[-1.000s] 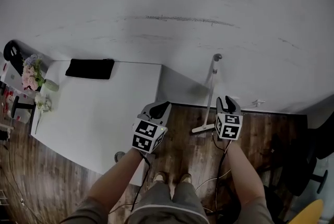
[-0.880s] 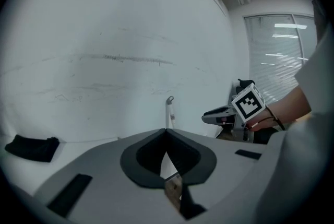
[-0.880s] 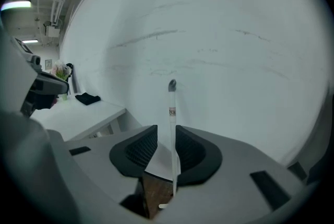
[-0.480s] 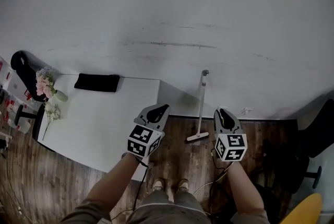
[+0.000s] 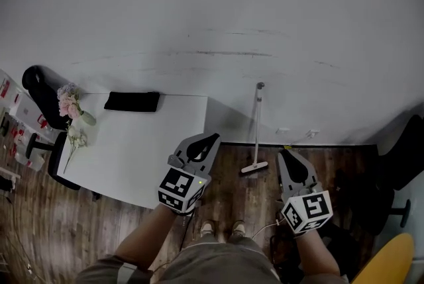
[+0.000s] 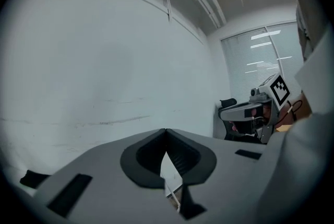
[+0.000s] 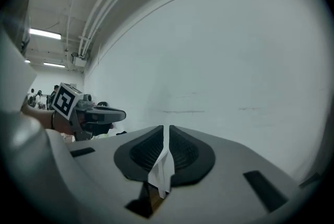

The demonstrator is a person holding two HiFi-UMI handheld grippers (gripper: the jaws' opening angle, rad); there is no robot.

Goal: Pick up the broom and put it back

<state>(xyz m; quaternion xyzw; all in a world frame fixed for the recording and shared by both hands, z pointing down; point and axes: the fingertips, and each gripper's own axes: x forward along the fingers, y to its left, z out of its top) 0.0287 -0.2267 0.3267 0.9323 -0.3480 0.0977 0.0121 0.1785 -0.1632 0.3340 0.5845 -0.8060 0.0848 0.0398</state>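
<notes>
The broom [image 5: 257, 122] leans upright against the white wall, its head [image 5: 254, 168] on the wood floor. Neither gripper touches it. My left gripper [image 5: 213, 138] hovers left of the broom, shut and empty; in the left gripper view its tips [image 6: 166, 130] meet. My right gripper [image 5: 286, 153] hangs to the right of the broom head. Its jaws have just been closing with nothing between them, and in the right gripper view only a thin slit [image 7: 167, 127] is left. Each gripper view also shows the other gripper [image 6: 245, 110] [image 7: 102, 113].
A white table [image 5: 132, 150] stands at the left, with a black flat item [image 5: 132, 101] and flowers [image 5: 71, 107] on it. Black chairs sit at far left [image 5: 40, 87] and far right [image 5: 397, 170]. Cables [image 5: 265, 230] lie by the person's feet.
Both grippers have drawn back from the broom and risen toward the camera. The right one was beside the handle and now stands apart. The broom stays against the wall.
</notes>
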